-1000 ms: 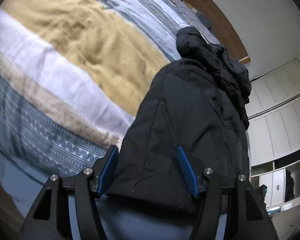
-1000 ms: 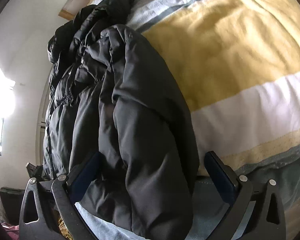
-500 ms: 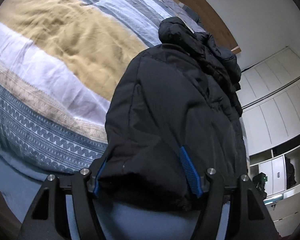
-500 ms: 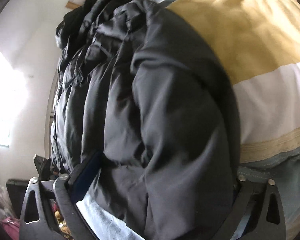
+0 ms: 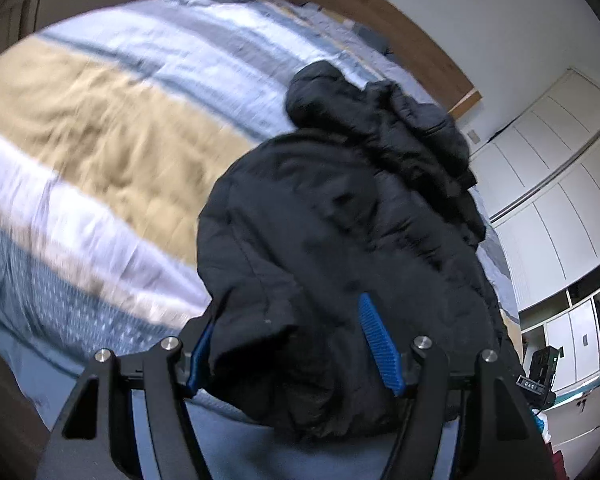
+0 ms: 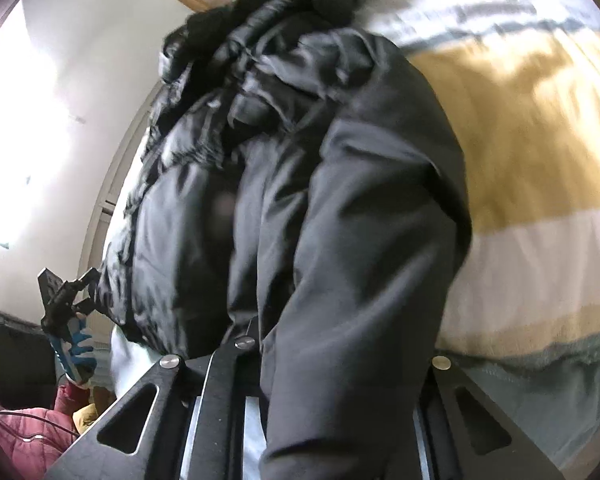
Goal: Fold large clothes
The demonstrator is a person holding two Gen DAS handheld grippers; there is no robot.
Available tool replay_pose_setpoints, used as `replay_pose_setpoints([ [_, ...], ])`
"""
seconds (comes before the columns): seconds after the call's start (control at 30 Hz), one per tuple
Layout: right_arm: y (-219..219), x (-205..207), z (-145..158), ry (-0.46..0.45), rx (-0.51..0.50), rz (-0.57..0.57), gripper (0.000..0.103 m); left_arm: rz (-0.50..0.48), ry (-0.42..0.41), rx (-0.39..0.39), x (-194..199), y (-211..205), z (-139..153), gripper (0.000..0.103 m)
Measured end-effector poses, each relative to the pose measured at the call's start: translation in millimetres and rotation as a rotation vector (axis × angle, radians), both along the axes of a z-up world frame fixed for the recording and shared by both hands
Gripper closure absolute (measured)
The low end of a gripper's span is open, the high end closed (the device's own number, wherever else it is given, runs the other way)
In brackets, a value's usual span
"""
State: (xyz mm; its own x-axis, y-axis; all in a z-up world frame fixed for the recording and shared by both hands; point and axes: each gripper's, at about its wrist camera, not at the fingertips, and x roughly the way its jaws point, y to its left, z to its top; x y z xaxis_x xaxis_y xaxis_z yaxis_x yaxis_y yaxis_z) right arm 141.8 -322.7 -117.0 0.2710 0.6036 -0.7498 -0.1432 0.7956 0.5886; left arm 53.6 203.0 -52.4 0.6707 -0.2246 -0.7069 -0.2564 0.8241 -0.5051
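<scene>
Black puffer jacket lies on the bed's striped duvet (white, mustard & blue-grey bands), hood end toward the wooden headboard, hem end nearest both cams.

Left gripper: the 2 blue-padded fingers sit either side of the bunched hem w/ fabric filling the gap; pads press the bundle, so it's clamped on the jacket's lower edge.

Right gripper: jaws closing, w/ a thick fold of the jacket's sleeve/side panel between them. Fingertips buried under cloth, so pad contact can't be seen directly, but the fabric is pinched narrow where it enters the frame.

Bkgd: white wardrobe doors in left view; bright window & pink garment at the right view's lower left.
</scene>
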Motion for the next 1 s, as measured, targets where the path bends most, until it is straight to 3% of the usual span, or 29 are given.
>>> replay_pose_setpoints([
  [0.53,5.4,30.5,80.0,-0.224,0.083,-0.048,0.090,0.018,-0.072,0.023,22.2,0.7,44.9,0.039],
  [0.8,15.4,39.9,77.0,-0.220,0.069,-0.032,0.090,0.076,0.114,-0.020,-0.9,17.8,-12.8,0.039],
  [1.0,7.0,35.4,60.5,-0.168,0.050,-0.058,0.090,0.148,0.157,-0.111,-24.8,37.5,-47.8,0.039],
])
